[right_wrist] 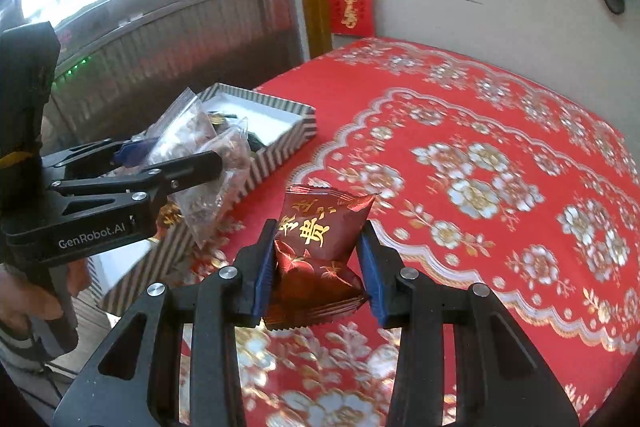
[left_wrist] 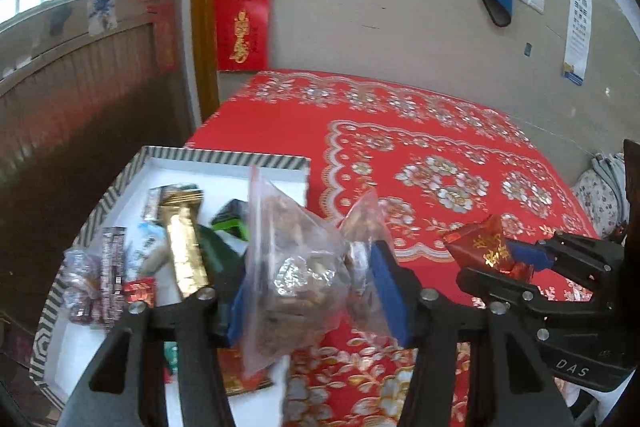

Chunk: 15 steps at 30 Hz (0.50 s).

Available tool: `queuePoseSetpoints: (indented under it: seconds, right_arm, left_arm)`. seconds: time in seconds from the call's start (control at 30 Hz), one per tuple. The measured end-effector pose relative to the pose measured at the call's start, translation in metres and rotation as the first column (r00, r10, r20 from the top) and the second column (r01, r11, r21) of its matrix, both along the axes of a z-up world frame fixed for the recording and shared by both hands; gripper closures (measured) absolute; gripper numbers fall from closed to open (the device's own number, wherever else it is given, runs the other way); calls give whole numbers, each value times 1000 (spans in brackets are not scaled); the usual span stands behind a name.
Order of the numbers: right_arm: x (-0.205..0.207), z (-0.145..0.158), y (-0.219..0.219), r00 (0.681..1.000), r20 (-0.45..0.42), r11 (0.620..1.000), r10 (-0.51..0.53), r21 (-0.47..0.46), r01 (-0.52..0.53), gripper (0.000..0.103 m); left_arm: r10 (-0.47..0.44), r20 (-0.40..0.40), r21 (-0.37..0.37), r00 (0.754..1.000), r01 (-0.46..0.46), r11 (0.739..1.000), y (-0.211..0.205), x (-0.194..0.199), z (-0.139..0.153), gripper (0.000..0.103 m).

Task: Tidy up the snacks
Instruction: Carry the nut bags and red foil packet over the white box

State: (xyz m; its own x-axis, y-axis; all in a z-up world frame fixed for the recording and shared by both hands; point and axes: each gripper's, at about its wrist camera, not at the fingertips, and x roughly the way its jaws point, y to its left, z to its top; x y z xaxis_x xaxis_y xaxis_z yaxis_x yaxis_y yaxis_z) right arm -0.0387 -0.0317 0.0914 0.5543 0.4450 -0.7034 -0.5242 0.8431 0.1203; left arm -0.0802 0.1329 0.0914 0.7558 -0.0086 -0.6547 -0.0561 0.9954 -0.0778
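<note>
Red floral worktop [right_wrist: 500, 131]. Left tongs [left_wrist: 308, 283] clamp clear bag [left_wrist: 292, 267], right tongs [right_wrist: 316, 267] clamp red packet [right_wrist: 320, 243]; both likely bound for box [left_wrist: 224, 159] at 10 o'clock.

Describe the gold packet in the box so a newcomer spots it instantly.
On the red tablecloth sits a striped-rim box with a white floor. Among the snacks inside lies the gold packet, a long stick; it alone is plain shiny gold, next to a dark green pack.
</note>
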Motion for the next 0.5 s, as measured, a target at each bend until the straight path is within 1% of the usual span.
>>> queuePoseSetpoints:
  seconds: [0.03,0.1,0.13,0.33,0.47,0.5]
  right_arm:
    - [0,1,5,1000,1,1000,7,-1,-7,65]
    - [2,2,14,1000,5,1000,23,-3,-23,65]
    - [3,3,18,1000,4,1000,31,-1,-31,65]
    - [11,-2,43,997,-15,998,70,0,-70,65]
    - [14,-4,48,996,-20,997,82,1,-82,65]
    - [15,-5,48,997,-22,997,79,1,-79,65]
  left_arm:
    - [7,-1,-3,1000,-7,1000,4,-1,0,50]
    - [20,-3,-10,1000,-20,1000,13,-2,1,56]
    - [30,-2,-8,1000,-30,1000,17,-3,1,57]
    - [68,-16,-29,998,-68,997,39,-4,-3,57]
    - [35,-42,-28,999,-37,999,37,-2,-5,57]
    - [24,-44,-39,999,-26,999,35,-2,-4,57]
